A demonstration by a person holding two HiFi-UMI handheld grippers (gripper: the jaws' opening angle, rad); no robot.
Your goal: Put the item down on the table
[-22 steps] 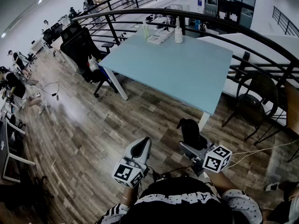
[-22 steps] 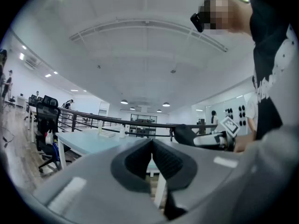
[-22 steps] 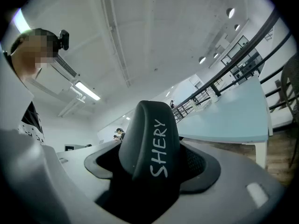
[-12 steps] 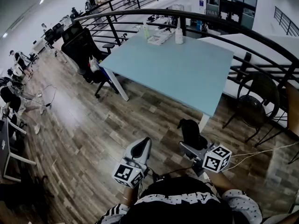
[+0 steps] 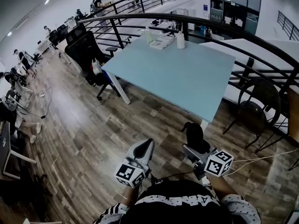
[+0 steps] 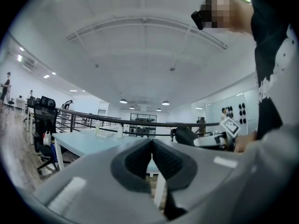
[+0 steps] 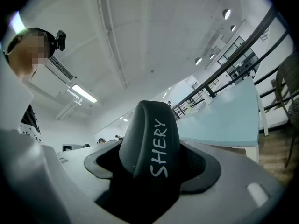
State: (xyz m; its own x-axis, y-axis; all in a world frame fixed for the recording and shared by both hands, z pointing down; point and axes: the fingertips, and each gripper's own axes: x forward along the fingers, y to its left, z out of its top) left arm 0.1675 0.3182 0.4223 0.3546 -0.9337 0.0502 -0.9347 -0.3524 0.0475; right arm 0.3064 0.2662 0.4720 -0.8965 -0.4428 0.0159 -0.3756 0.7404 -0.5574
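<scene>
Left gripper (image 5: 144,147): jaws are pressed together, nothing held.
Right gripper (image 5: 195,148): black item (image 7: 150,141) is clamped; its base is hidden.

A black curved railing (image 5: 187,17), a black office chair (image 5: 84,48), a white bottle (image 5: 180,40) and a dark round-backed chair (image 5: 256,107) stand over a wood-plank floor (image 5: 84,134).

item (image 7: 150,143): black, rounded (white "SHERY") | clamped between jaws | short of table (image 5: 187,78)
</scene>
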